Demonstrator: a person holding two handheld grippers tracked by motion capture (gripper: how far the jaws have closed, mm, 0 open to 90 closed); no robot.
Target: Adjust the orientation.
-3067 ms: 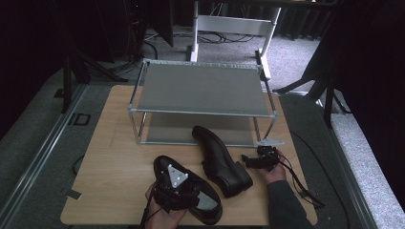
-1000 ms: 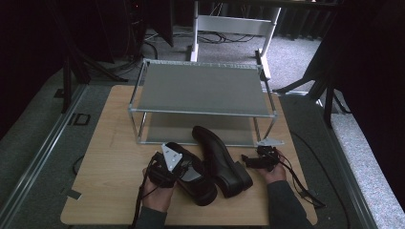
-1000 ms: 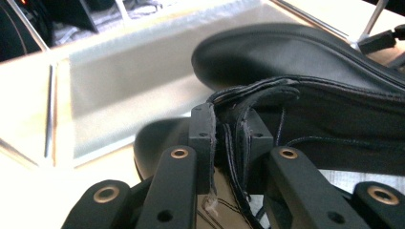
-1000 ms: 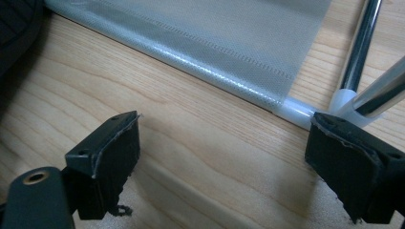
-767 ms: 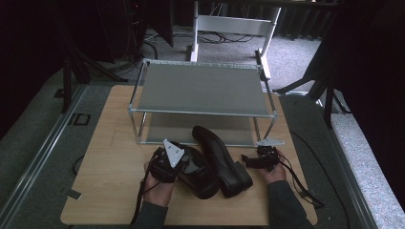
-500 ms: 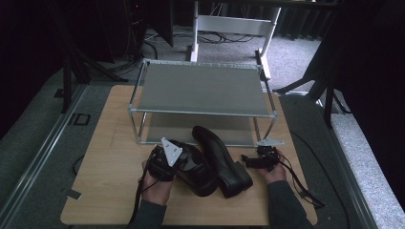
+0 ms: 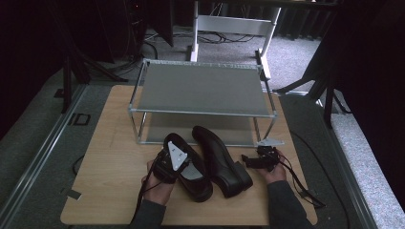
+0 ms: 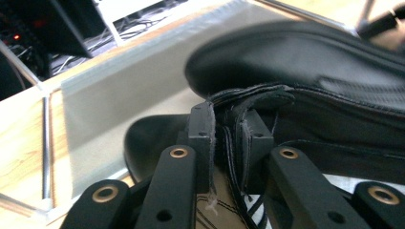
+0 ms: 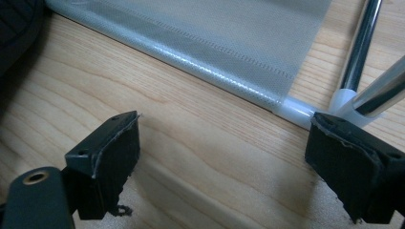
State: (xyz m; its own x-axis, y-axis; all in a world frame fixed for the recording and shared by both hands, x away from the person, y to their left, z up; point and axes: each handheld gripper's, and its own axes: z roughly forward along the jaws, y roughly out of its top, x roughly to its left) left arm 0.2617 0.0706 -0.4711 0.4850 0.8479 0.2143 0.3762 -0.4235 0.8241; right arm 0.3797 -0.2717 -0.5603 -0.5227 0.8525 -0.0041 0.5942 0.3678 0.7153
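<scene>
Two black dress shoes lie on the wooden table in front of a two-tier shoe rack [image 7: 200,88]. My left gripper [image 7: 185,163] is shut on the collar edge of the left shoe [image 7: 198,183]. In the left gripper view the pads [image 8: 203,129] pinch that leather rim [image 8: 229,138]. The jaws have just eased open a little, with the rim still between them. The shoe's toe [image 8: 150,138] points at the rack's lower shelf [image 8: 119,95]. The other shoe [image 7: 219,157] lies just to the right [image 8: 310,62]. My right gripper [image 7: 248,160] rests open on the table [image 9: 222,138], nothing between its pads.
The rack's lower fabric shelf [image 9: 215,33] and a chrome corner post [image 9: 356,57] stand just ahead of my right gripper. Bare tabletop [image 7: 110,143] lies left of the shoes. Carpeted floor, cables and a white frame [image 7: 229,24] lie beyond the table.
My left hand and its shoe have shifted away from the front edge toward the rack and closer to the other shoe. The right hand has stayed where it was.
</scene>
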